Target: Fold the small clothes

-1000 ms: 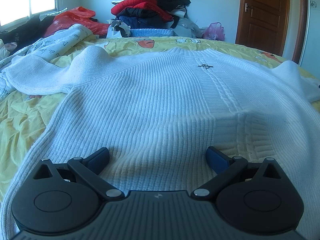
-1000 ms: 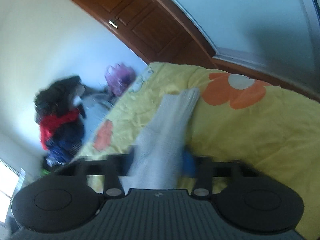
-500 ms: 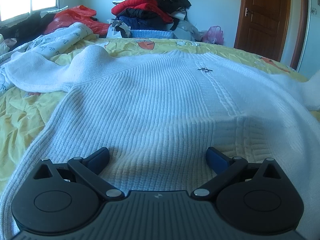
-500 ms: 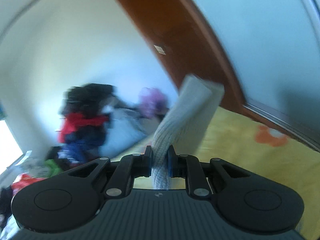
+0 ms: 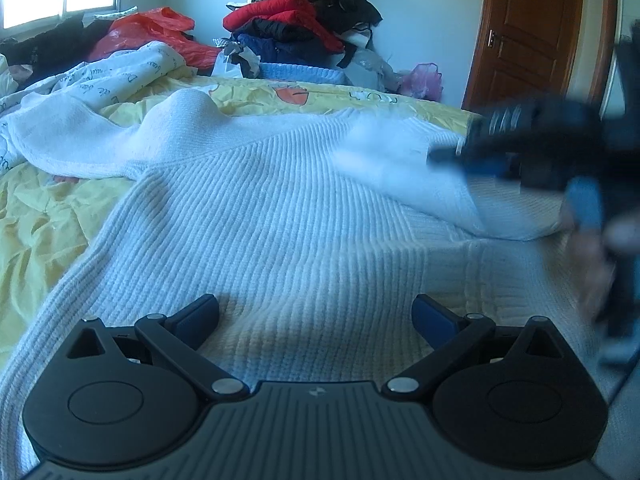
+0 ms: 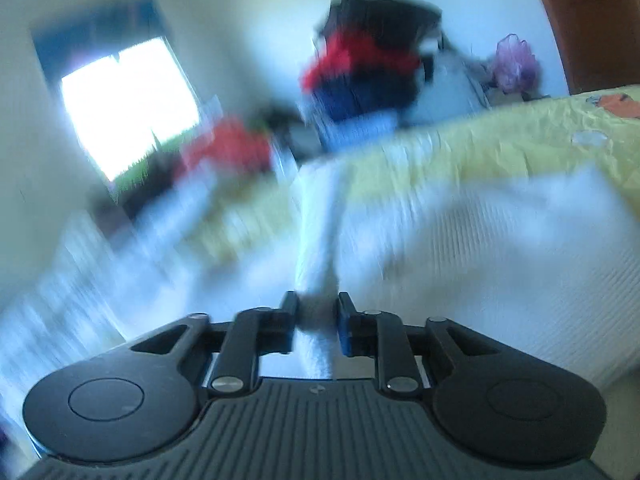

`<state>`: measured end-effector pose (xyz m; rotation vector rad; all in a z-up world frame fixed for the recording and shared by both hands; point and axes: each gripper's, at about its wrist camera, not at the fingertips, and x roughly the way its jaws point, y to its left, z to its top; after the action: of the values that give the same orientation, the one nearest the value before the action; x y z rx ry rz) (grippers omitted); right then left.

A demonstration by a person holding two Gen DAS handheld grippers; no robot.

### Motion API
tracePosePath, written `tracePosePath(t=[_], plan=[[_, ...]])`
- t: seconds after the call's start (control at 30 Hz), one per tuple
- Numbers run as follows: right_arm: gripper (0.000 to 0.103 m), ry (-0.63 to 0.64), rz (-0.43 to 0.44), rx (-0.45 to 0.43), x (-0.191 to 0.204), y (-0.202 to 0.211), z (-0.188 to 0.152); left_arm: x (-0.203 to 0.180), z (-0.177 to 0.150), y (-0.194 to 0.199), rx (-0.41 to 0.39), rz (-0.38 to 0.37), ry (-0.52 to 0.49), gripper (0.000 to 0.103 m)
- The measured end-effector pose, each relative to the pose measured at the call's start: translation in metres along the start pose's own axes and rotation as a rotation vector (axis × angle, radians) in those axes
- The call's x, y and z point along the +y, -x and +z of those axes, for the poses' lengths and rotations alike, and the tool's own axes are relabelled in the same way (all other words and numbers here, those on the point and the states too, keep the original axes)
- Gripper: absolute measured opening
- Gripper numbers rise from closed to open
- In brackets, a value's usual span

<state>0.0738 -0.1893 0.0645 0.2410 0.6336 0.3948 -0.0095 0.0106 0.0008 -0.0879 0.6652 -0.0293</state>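
- Left gripper (image 5: 316, 316) of mine hovers spread wide over the white sweater's (image 5: 256, 224) hem, grasping nothing.
- Right gripper (image 6: 316, 320) has swung the sleeve (image 6: 316, 240) across the body; jaws opening, sleeve between them.
- Beyond: yellow bedsheet (image 5: 40, 208), clothes pile (image 5: 304, 28).

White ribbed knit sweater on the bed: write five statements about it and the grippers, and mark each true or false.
1. The white ribbed knit sweater lies spread on a yellow bedsheet. True.
2. The left gripper clamps the sweater's hem. False: its jaws stand wide apart over the knit, gripping nothing.
3. A strip of the sweater's white sleeve sits between the jaws of the right gripper. True; those jaws are opening.
4. The pile of red, black and navy clothes sits on top of the sweater. False: it is stacked beyond the bed's far edge.
5. The brown wooden door stands wide open. False: it looks shut.
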Motion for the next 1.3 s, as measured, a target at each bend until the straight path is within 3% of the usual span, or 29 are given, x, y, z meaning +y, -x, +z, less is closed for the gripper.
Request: tracePosePath(t=[0.13, 0.2, 0.3, 0.43, 0.5, 0.57, 0.63, 0.73, 0.8, 0.93, 1.07, 1.2, 1.3], plan=[[0.048, -0.097, 0.023, -0.062, -0.009, 0.035, -0.018, -0.001, 0.0, 0.0, 0.002, 0.003, -0.002, 0.103], [0.051, -0.099, -0.013, -0.107, -0.021, 0.052, -0.028, -0.005, 0.001, -0.001, 0.011, 0.019, -0.024, 0.103], [0.065, -0.108, -0.08, -0.141, -0.046, 0.072, -0.044, -0.012, 0.005, -0.001, 0.027, 0.034, -0.069, 0.103], [0.065, -0.171, -0.093, -0.105, -0.076, 0.075, -0.07, -0.015, 0.034, 0.013, -0.015, -0.127, 0.007, 0.103], [0.069, -0.225, -0.059, -0.142, -0.083, 0.074, -0.068, -0.028, 0.055, 0.013, -0.049, -0.141, 0.007, 0.103], [0.075, -0.248, -0.045, -0.148, -0.087, 0.069, -0.069, -0.051, 0.074, 0.003, -0.079, -0.085, -0.054, 0.103], [0.078, -0.246, -0.031, -0.151, -0.086, 0.066, -0.069, -0.079, 0.085, -0.022, -0.091, 0.004, -0.178, 0.103], [0.08, -0.261, -0.007, -0.158, -0.09, 0.067, -0.072, -0.109, 0.087, -0.067, -0.002, 0.142, -0.325, 0.103], [0.08, -0.273, 0.005, -0.16, -0.091, 0.066, -0.073, -0.114, 0.085, -0.091, 0.057, 0.234, -0.37, 0.103], [0.083, -0.292, 0.026, -0.17, -0.097, 0.072, -0.075, -0.088, 0.088, -0.076, 0.039, 0.333, -0.275, 0.103], [0.086, -0.31, 0.05, -0.177, -0.1, 0.071, -0.075, -0.045, 0.083, -0.044, 0.019, 0.345, -0.139, 0.103], [0.088, -0.313, 0.06, -0.178, -0.098, 0.07, -0.075, -0.003, 0.078, -0.016, 0.02, 0.182, 0.07, 0.103], [0.088, -0.314, 0.06, -0.178, -0.098, 0.069, -0.075, 0.027, 0.076, -0.023, 0.113, -0.023, 0.287, 0.103]])
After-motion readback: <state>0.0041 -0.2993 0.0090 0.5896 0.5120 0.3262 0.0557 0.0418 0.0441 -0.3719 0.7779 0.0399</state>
